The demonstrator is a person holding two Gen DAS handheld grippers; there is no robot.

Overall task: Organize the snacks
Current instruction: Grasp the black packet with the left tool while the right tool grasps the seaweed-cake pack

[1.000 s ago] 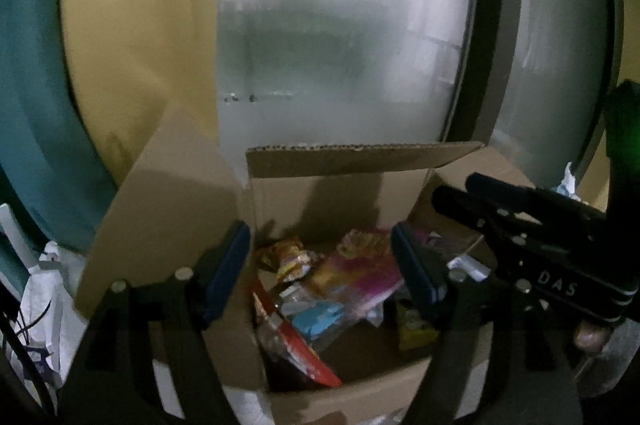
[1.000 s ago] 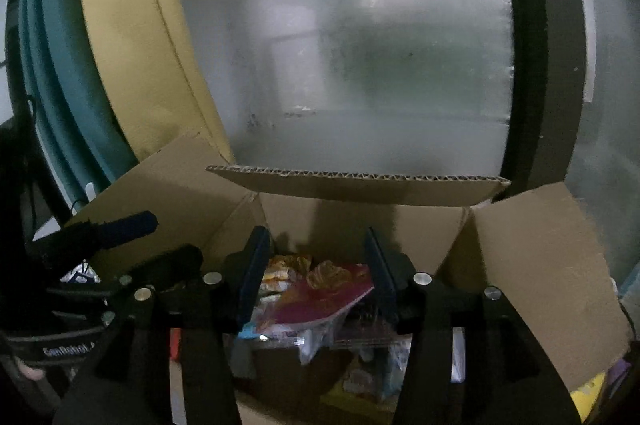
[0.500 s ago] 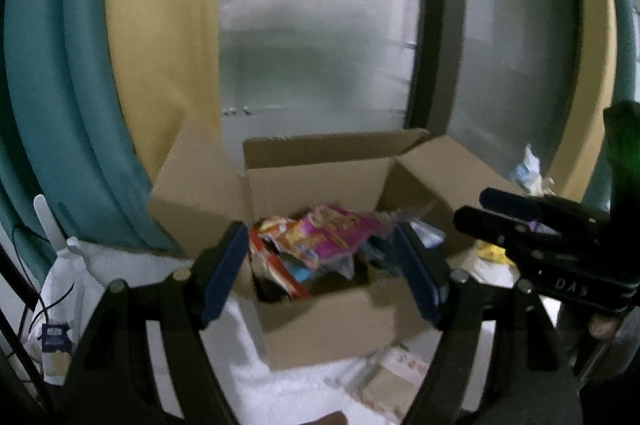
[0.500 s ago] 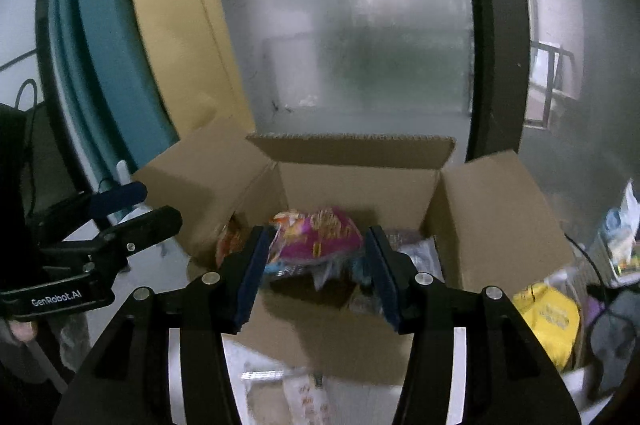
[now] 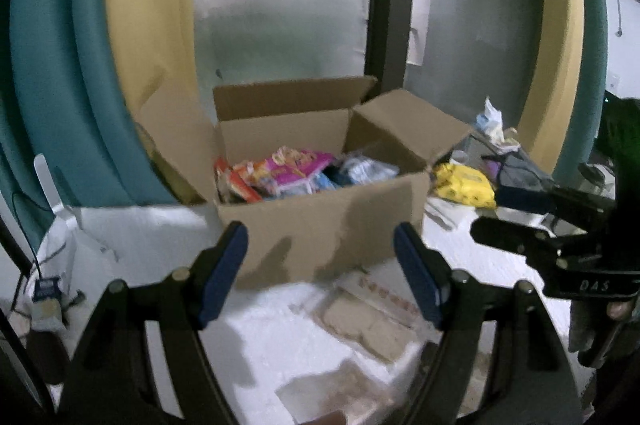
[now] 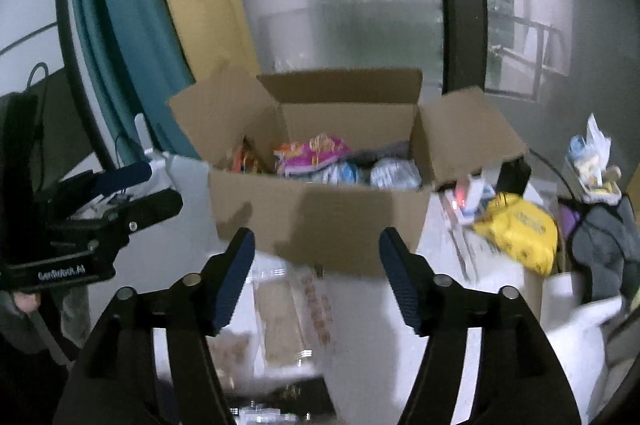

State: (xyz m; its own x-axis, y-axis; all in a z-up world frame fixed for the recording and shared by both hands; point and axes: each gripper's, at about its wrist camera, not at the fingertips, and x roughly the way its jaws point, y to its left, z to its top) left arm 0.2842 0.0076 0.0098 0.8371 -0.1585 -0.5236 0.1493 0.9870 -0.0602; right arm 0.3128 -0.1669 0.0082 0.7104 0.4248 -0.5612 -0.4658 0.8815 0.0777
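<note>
An open cardboard box stands on a white surface, flaps up, holding several snack packs with a pink bag on top. My left gripper is open and empty in front of the box. My right gripper is open and empty, also short of the box. Each gripper shows in the other's view, the right one at the right, the left one at the left. Clear-wrapped biscuit packs lie on the surface before the box.
A yellow bag lies right of the box among clutter and grey cloth. Teal and yellow curtains and a frosted glass door stand behind. A dark pack lies near the front edge.
Both grippers have pulled back and up from over the box, so the whole box and the surface in front show now. Both stay open and empty.
</note>
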